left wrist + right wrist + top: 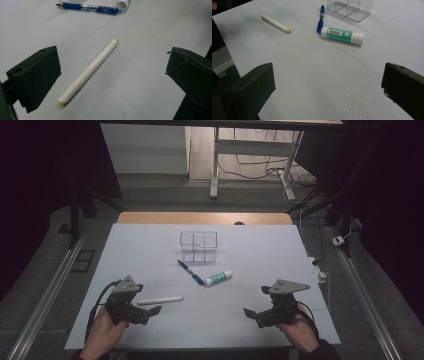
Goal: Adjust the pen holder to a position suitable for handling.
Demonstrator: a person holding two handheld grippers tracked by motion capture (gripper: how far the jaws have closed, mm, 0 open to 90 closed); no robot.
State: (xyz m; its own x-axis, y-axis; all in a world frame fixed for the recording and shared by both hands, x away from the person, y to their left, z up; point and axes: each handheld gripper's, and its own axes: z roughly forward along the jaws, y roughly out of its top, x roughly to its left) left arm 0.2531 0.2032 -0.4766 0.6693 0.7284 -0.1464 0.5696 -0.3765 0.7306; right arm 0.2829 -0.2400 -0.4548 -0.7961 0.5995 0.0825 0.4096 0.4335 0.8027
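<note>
A white stick [160, 300] [88, 71] lies on the white sheet, just beyond my left gripper [147, 299] [112, 67]. That gripper is open, and the stick lies between and ahead of its jaws, untouched. A blue pen [191, 272] [320, 18] and a green-and-white glue stick [218, 278] [343, 35] lie together mid-table. Behind them stands a clear compartmented box [199, 246] [349, 8]. My right gripper [256, 301] [327, 80] hovers open near the front right with nothing between its jaws. In the left gripper view the pen [88, 7] lies at the top edge.
The white sheet [260, 255] covers a wooden table whose far edge [205, 217] shows behind it. Metal rails run along both sides of the floor. A power strip and cables [317, 267] hang off the right edge.
</note>
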